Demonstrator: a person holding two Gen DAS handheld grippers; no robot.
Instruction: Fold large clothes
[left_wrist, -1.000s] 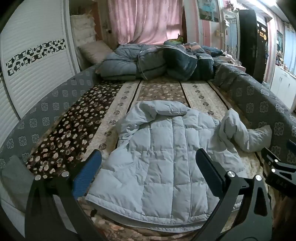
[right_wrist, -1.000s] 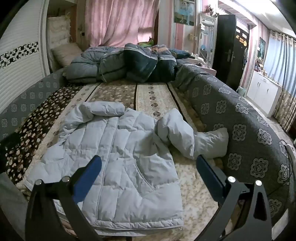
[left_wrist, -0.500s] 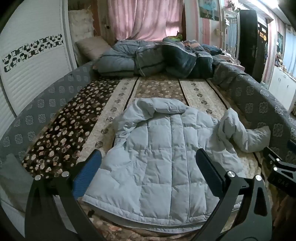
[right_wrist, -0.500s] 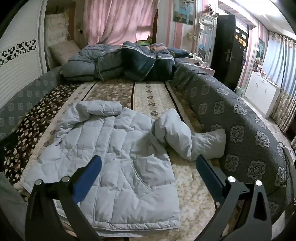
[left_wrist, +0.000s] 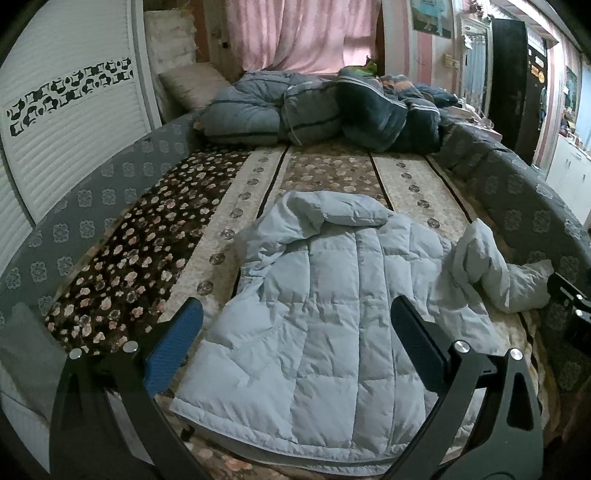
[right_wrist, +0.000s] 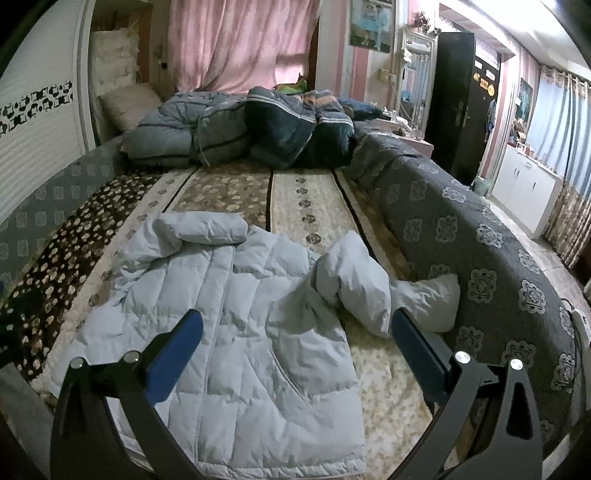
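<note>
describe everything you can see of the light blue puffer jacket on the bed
The puffer jacket is pale blue with quilted, padded panels stitched in rows, and looks like soft down-filled fabric. It lies spread flat and unfolded on the patterned bedspread, hem toward the cameras, with its collar or hood bunched at the far end. One sleeve sprawls crumpled to the right, its cuff resting against the grey quilted side cover. Neither pair of tongs touches it; both are open above the near hem.
</note>
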